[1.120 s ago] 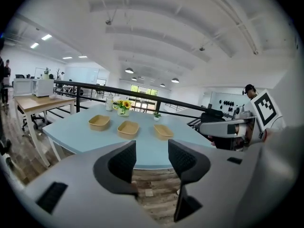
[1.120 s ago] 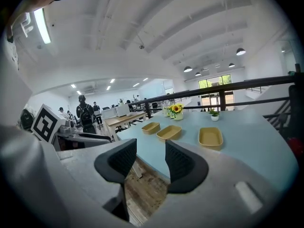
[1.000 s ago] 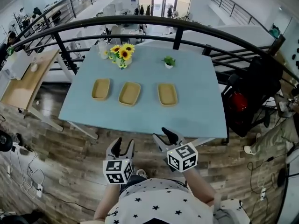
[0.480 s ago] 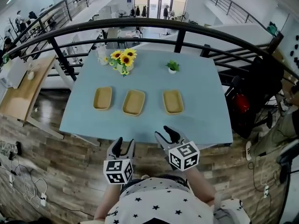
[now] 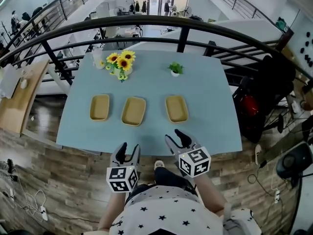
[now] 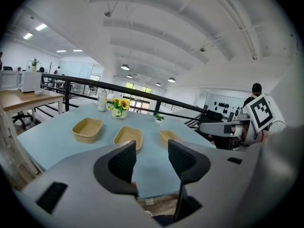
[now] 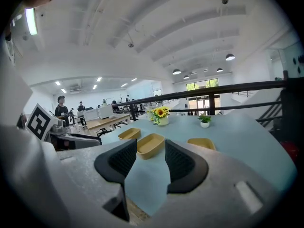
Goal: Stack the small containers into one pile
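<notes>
It is looking like a large open office: people [image 7: 61,109] are standing among desks [image 7: 105,122] beyond a black railing [image 5: 146,21].

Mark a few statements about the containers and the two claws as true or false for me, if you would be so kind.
1. The left container, middle container and right container lie in a row on the table. True.
2. Two of them are already stacked. False: all three lie apart, none on another.
3. The left claw grips a container. False: its jaws stand apart with nothing between them.
4. The right claw is open and empty. True.
</notes>
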